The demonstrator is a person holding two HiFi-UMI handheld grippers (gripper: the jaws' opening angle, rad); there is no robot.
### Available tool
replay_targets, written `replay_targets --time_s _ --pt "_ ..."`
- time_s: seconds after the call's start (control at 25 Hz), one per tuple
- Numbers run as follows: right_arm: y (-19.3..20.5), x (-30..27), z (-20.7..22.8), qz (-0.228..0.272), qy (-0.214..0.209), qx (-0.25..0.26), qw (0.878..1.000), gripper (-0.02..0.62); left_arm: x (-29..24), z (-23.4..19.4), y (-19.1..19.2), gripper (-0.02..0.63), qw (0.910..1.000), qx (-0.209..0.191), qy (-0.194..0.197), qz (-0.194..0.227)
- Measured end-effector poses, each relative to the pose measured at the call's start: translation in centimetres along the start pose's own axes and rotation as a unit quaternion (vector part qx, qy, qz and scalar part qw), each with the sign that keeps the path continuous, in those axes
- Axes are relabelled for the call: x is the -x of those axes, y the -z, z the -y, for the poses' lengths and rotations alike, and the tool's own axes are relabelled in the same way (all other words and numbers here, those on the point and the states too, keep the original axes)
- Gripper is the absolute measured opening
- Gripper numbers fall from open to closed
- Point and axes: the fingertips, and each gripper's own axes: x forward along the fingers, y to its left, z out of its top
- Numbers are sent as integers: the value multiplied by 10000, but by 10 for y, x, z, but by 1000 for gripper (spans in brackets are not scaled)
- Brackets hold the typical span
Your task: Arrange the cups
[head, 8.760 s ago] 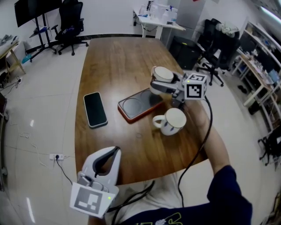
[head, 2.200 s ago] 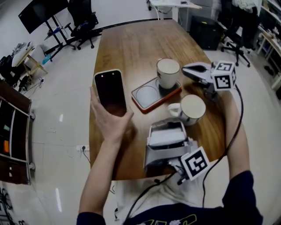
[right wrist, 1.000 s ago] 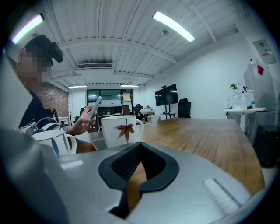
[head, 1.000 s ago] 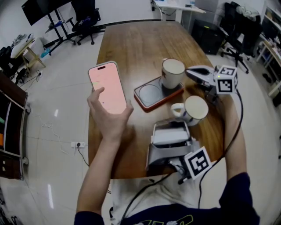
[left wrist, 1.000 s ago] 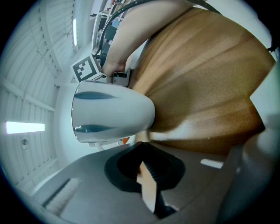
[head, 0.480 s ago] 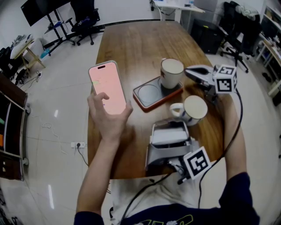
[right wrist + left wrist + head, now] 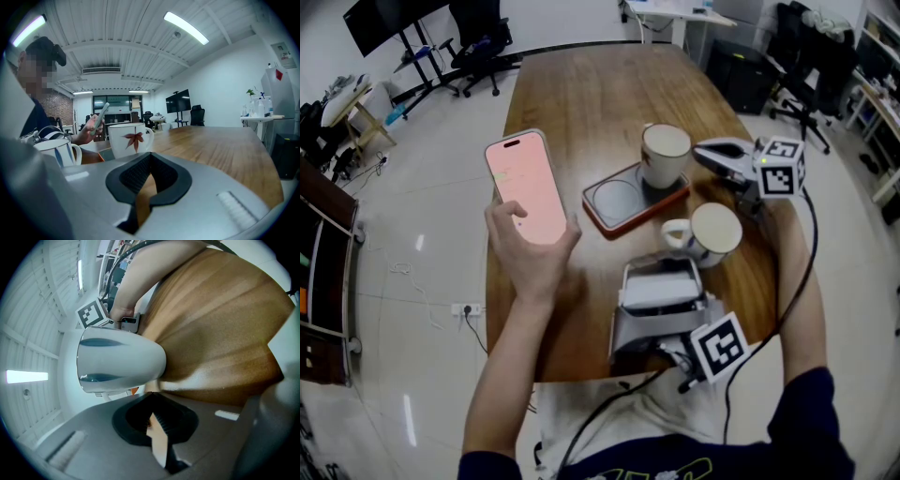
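Just ahead of the right gripper (image 7: 710,150) jaws, clenched on nothing: leaf cup (image 7: 666,153), upright on the end of the red-rimmed tray (image 7: 614,199) nearer those jaws. To one side of the same jaws: striped cup (image 7: 711,232), upright on bare wood, apart from the tray.

Lying loose on the worktop (image 7: 581,94): left gripper (image 7: 657,274), jaws likewise pressed together on nothing, tips toward the striped cup and near it; contact not clear. Well off to the side of those jaws: left hand (image 7: 530,262) holding a phone (image 7: 525,187) with a pink screen.

Worktop of brown grained wood with a rounded edge. Around it: pale glossy floor (image 7: 422,187), office chairs (image 7: 478,37), screen on a stand (image 7: 380,19).

Phone text unreadable. Striped cup partly cut off by the gripper body in the right gripper view. Left gripper view turned on its side, cup pattern hard to make out.
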Motion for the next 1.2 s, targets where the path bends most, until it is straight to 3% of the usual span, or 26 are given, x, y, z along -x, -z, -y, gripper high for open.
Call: replay_targets --time_s 1.2 --pt "-3 -7 -3 -88 -4 -37 10000 7 0 -8 8 0 9999 9 -118 19"
